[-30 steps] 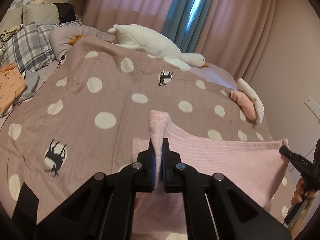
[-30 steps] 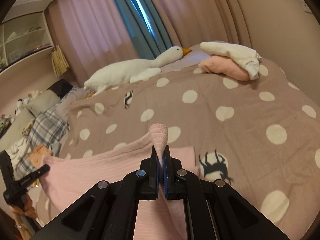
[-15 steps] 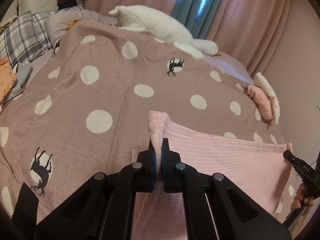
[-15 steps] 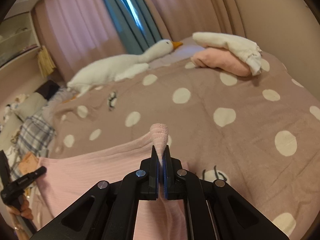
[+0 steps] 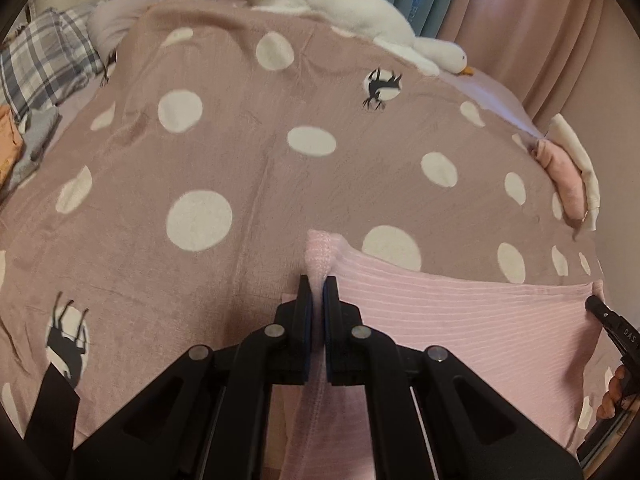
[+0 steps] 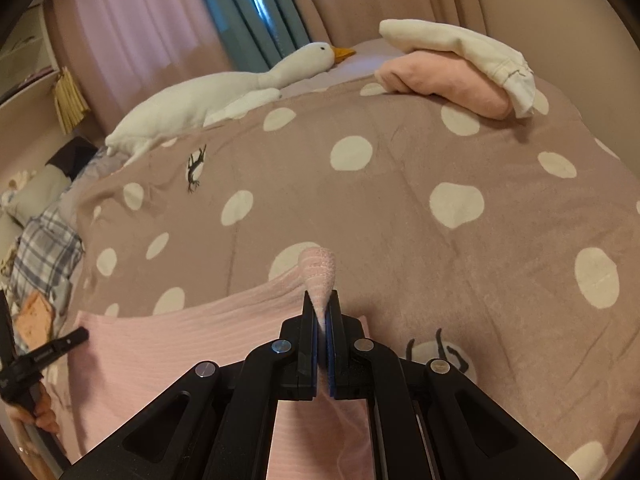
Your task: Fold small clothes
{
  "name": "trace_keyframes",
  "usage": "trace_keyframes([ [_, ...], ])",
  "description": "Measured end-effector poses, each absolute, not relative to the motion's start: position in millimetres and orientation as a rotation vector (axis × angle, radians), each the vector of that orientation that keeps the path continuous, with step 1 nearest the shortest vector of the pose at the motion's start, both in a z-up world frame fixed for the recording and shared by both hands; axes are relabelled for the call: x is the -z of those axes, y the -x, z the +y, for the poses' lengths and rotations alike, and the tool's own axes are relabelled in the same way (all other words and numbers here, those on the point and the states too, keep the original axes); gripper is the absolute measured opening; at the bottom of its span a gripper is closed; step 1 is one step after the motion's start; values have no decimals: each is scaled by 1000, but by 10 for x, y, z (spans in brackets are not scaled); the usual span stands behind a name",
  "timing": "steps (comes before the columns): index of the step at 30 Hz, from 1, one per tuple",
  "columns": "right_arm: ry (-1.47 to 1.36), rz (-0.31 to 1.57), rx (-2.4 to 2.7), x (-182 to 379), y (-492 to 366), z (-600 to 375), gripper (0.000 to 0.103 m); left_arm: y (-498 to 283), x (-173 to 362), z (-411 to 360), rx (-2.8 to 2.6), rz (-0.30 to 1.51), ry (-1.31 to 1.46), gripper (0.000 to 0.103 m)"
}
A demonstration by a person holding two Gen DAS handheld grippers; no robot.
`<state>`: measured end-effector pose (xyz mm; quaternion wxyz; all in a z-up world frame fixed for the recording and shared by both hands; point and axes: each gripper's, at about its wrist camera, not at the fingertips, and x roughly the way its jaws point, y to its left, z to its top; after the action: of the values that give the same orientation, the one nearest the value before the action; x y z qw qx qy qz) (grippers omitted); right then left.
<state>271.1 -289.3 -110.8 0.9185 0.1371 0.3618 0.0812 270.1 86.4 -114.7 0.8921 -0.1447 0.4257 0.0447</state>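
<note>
The pink garment (image 5: pixel 460 320) was held stretched between the two grippers, its long axis running from one to the other, across the near edge of the bed. The left gripper (image 5: pixel 315 292) was clamped shut on one bunched corner, which stuck up past the fingertips; the right gripper (image 6: pixel 322 312) was likewise closed tight on the opposite corner. The cloth's ribs ran along that same axis. Below the held edge the fabric was seen hanging toward the cameras, over the dotted blanket (image 5: pixel 240 152).

Ahead of both grippers the blanket was spread open, with nothing lying in the way. Farther ahead, at the bed's far edge, a plush goose (image 6: pixel 224 92) was laid along the curtains (image 6: pixel 248 4). Ahead and to the right of the right gripper, a folded pink piece (image 6: pixel 448 84) with a white one (image 6: pixel 472 52) on top was set. Well to the left of the left gripper, a plaid pillow (image 5: pixel 44 68) and other clothes (image 5: pixel 24 148) were seen.
</note>
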Motion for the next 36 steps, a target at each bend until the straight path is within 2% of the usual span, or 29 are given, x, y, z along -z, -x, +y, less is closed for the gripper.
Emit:
trace_keyframes([
  [16, -242, 784, -147, 1381, -2941, -2841, 5, -2903, 1515, 907, -157, 969, 309, 4],
  [36, -296, 876, -143, 1674, -3053, -2938, 5, -2958, 1678, 962, -173, 1017, 331, 7],
])
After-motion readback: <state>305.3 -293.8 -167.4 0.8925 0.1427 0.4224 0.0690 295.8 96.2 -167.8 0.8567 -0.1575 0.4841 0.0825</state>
